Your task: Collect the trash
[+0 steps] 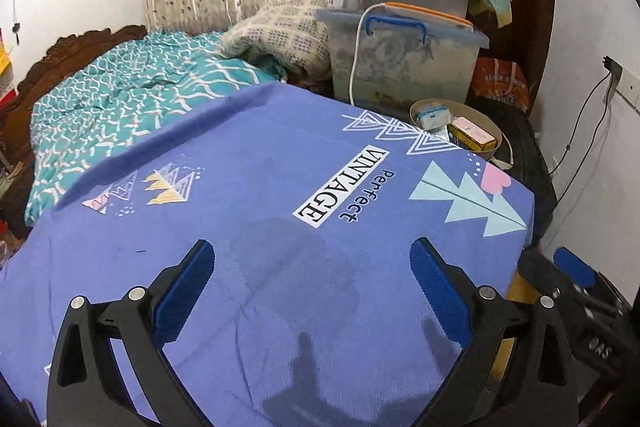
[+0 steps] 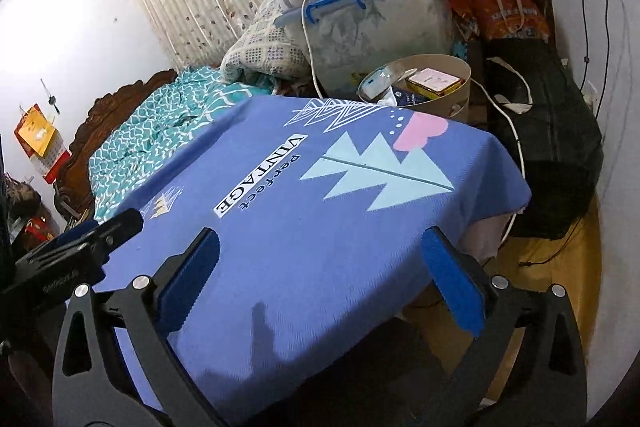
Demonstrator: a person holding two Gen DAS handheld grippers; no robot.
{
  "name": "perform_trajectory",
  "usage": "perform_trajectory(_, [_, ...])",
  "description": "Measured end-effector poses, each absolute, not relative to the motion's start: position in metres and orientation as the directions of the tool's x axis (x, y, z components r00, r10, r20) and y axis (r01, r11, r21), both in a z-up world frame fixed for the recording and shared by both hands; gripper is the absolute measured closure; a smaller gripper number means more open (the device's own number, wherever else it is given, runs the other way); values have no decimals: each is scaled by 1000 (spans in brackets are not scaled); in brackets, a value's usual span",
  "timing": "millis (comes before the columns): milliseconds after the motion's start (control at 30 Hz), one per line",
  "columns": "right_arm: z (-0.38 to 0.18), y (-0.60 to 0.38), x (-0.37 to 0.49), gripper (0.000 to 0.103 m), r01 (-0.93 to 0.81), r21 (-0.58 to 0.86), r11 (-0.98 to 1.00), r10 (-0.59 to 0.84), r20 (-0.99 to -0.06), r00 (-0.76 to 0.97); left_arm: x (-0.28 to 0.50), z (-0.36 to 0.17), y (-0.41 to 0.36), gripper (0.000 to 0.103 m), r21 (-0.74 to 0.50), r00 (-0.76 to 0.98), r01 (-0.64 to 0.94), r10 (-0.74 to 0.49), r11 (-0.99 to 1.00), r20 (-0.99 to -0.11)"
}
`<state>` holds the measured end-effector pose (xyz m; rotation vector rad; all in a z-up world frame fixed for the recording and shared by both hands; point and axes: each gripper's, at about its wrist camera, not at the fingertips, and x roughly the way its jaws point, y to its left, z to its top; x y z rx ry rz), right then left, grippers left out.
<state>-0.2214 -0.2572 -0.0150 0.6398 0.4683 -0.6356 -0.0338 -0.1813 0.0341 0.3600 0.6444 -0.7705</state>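
A round beige bin (image 1: pixel 496 141) stands beyond the far edge of a table covered in a blue "Perfect VINTAGE" cloth (image 1: pixel 260 195); it also shows in the right wrist view (image 2: pixel 460 95). It holds a yellow-pink carton (image 1: pixel 472 135), a pink-topped box (image 2: pixel 434 81) and a clear plastic wrapper (image 2: pixel 378 79). My left gripper (image 1: pixel 312 259) is open and empty over the near part of the cloth. My right gripper (image 2: pixel 320 247) is open and empty over the cloth's near right part. Each gripper shows at the edge of the other's view.
Behind the bin stand stacked clear storage boxes with blue lids (image 1: pixel 404 51) and a white cable (image 1: pixel 356 55). A bed with a teal quilt (image 1: pixel 120 99) lies to the left. A black bag (image 2: pixel 552 131) and an orange bag (image 2: pixel 508 15) sit at the right by the wall.
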Motion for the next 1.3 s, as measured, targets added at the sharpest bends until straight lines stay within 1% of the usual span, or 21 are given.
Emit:
perform_trajectory(300, [-12,-253,-236,3,659,406,633,-375,-584,720,-58,41,-186,8,138,598,720,-507,680,-621])
perform_trajectory(467, [-3,-254,-237,3,647,415,639,-386,-555,737,-66,48,-183,8,172,631,706,-499,687,-594])
perform_trajectory(700, [1,-251,-235,3,624,416,661,-372,-542,754,-72,60,-177,8,173,660,683,-498,709,-563])
perform_trajectory(833, [5,-251,-241,3,617,429,660,-370,-529,764,-72,63,-178,8,167,660,681,-499,712,-562])
perform_trajectory(1000, [5,-249,-242,3,619,423,662,-377,-526,763,-73,65,-177,8,189,691,653,-475,734,-545])
perform_trajectory(1300, [0,-248,-237,3,613,434,660,-359,-534,765,-73,64,-174,8,199,701,641,-460,741,-545])
